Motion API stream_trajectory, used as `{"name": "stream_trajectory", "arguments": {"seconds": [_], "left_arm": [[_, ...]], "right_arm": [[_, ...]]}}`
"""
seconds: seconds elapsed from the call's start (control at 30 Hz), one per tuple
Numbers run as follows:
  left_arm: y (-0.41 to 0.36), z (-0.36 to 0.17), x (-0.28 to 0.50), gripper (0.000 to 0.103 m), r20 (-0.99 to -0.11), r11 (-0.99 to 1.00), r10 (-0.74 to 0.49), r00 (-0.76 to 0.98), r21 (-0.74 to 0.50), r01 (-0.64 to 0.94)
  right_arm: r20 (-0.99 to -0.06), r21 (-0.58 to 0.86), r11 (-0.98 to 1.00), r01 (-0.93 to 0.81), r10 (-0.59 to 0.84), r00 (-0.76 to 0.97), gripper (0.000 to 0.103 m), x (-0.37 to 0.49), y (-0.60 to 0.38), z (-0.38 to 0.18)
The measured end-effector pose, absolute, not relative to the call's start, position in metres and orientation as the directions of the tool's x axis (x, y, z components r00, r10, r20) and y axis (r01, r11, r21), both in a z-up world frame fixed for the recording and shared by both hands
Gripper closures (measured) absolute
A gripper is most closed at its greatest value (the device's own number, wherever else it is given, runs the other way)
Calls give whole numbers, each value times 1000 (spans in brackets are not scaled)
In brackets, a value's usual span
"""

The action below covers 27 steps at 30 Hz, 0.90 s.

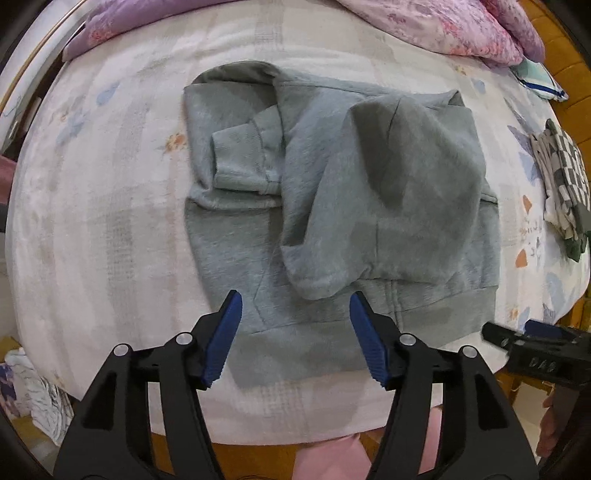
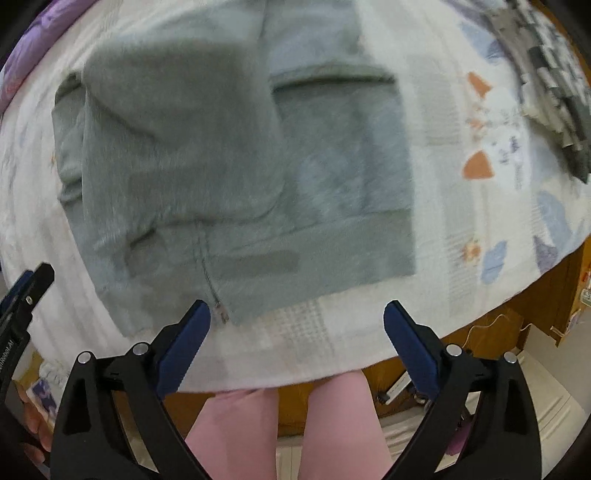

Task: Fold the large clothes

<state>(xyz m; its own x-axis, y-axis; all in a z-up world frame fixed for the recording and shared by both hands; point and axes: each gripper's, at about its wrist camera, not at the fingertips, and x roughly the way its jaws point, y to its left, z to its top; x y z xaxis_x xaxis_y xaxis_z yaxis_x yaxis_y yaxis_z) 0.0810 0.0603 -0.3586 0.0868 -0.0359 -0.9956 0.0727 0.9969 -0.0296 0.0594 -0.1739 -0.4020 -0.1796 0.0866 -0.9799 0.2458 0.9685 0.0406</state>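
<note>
Hoodie [image 1: 340,206]: grey-green, lying flat on the bed [image 1: 110,221], partly folded; both sleeves laid inward over the body, hem toward the near bed edge.
Left sleeve cuff [image 1: 240,162]: ribbed, resting on the hoodie's left half.
Zip [image 2: 208,273]: runs down the front to the hem; seen clearly only in the right wrist view.
Left tongs [image 1: 295,332]: blue pads apart, holding nothing, poised over the hem near its middle.
Right tongs [image 2: 297,332]: pads wide apart, holding nothing, above the bed's near edge just short of the hem's right part.
Bed: white cover printed with pale blue and orange shapes.
Quilt [image 1: 443,29]: pink and purple floral, heaped at the far side of the bed.
Checked cloth [image 1: 561,177]: black-and-white, bunched at the right edge of the bed, well apart from the hoodie.
Left wrist view only: the whole hoodie with its far fold, the quilt, the cuff, and the right tongs [image 1: 532,339] at the right edge.
Right wrist view only: the hoodie's near right corner, a wooden bed frame [image 2: 535,288] with a cable, the person's pink-clad legs [image 2: 295,424], and the left tongs [image 2: 22,295] at the left edge. This view is blurred.
Writing: raised characters on the right tongs' body in the left wrist view, and white lettering on the left tongs' body in the right wrist view; neither is legible.
</note>
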Motion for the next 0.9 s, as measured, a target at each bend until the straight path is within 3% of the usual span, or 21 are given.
{"name": "stream_trajectory", "arguments": {"seconds": [0.13,0.2,0.37,0.47,0.6,0.67,0.77,0.9], "left_arm": [[48,-353,95,41,-994,992,-7,108,6,125],[41,-347,105,41,-992,991,-13,123,4,135],[23,-341,135,45,-987,992,-26,157,-6,128],[9,-339,160,56,-982,992,-51,182,-29,126],[-9,-346,198,67,-970,992,-54,235,-25,124],[-14,-361,216,78,-973,993,-87,213,-67,98],[-19,-406,233,83,-990,993,-100,95,-95,64],[-4,-481,229,81,-996,996,-89,-22,-88,-14]], "right_arm": [[-994,76,955,286,95,-54,13,76,-186,-374],[-996,89,956,281,92,3,19,88,-190,-359],[-985,147,963,226,122,122,57,128,-202,-335],[-967,244,946,215,219,132,68,154,-207,-343],[-937,347,925,154,335,99,73,196,-197,-371],[-935,354,928,117,347,77,78,212,-184,-386],[-933,359,931,70,361,-9,78,228,-165,-426],[-937,326,942,77,333,-106,82,230,-149,-501]]}}
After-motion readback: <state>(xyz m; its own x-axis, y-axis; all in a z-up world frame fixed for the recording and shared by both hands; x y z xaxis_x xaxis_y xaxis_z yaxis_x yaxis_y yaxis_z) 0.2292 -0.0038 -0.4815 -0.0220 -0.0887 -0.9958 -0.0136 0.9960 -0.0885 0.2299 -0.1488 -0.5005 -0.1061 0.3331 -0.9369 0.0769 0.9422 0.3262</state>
